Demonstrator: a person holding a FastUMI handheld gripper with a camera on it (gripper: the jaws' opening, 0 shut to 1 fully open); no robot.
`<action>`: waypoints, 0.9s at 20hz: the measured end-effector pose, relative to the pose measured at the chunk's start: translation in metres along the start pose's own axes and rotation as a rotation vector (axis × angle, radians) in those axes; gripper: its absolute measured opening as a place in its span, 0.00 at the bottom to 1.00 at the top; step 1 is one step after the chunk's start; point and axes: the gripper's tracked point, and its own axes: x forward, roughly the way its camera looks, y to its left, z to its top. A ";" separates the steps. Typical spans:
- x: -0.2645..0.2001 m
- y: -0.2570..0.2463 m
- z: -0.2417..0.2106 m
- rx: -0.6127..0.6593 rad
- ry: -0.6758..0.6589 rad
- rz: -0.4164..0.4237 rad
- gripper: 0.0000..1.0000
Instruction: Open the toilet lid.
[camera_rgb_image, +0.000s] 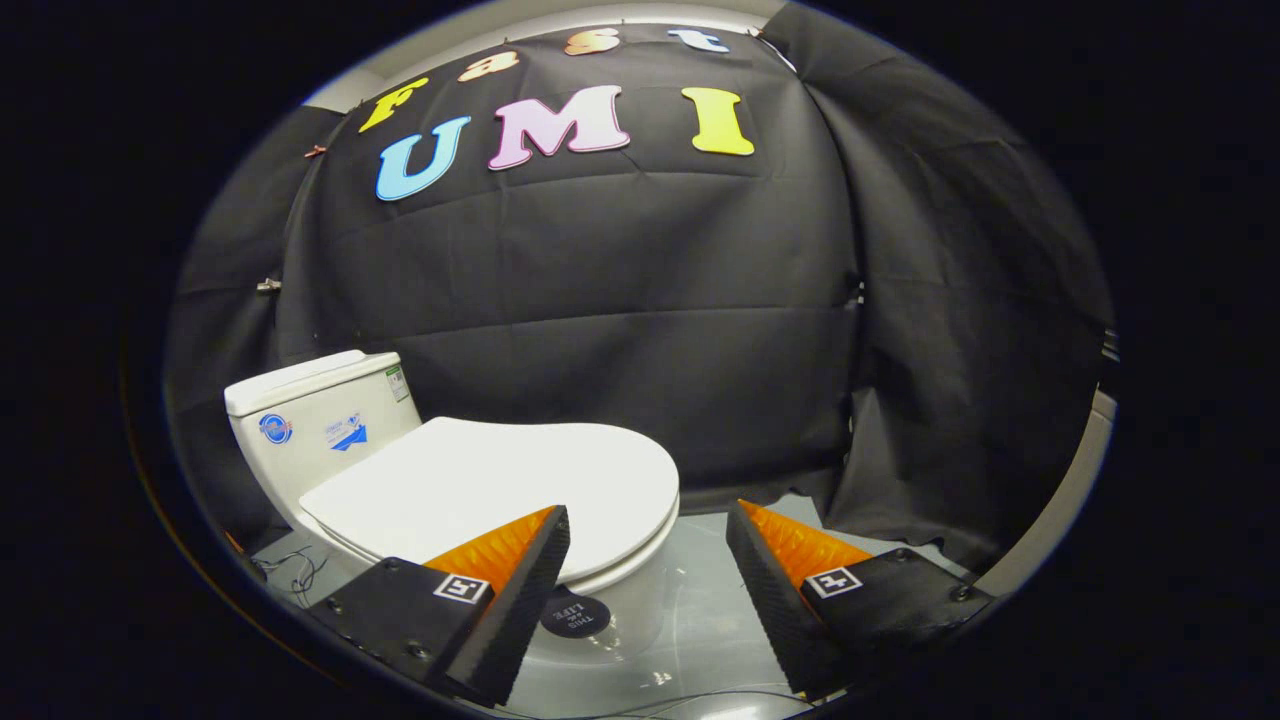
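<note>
A white toilet stands on the floor, its tank (315, 420) toward the booth's back wall. Its flat white lid (500, 485) lies shut over the seat and bowl. My gripper (648, 522) is open, with nothing between its black and orange fingers. The left finger (510, 560) overlaps the lid's front rim as seen from here; the right finger (790, 560) is off to the right of the toilet, over the floor. Whether the left finger touches the lid I cannot tell.
Grey floor (700, 600) spreads ahead of and under the fingers. Black cloth walls (650, 330) close in behind and to the right. Thin wires (290, 570) lie on the floor left of the toilet base. A round dark sticker (575, 612) marks the bowl's front.
</note>
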 end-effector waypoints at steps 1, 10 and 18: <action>0.000 0.000 -0.002 0.017 0.007 0.002 0.99; 0.007 0.004 -0.055 0.356 0.222 0.046 0.99; 0.000 0.027 -0.090 0.876 0.412 0.140 0.98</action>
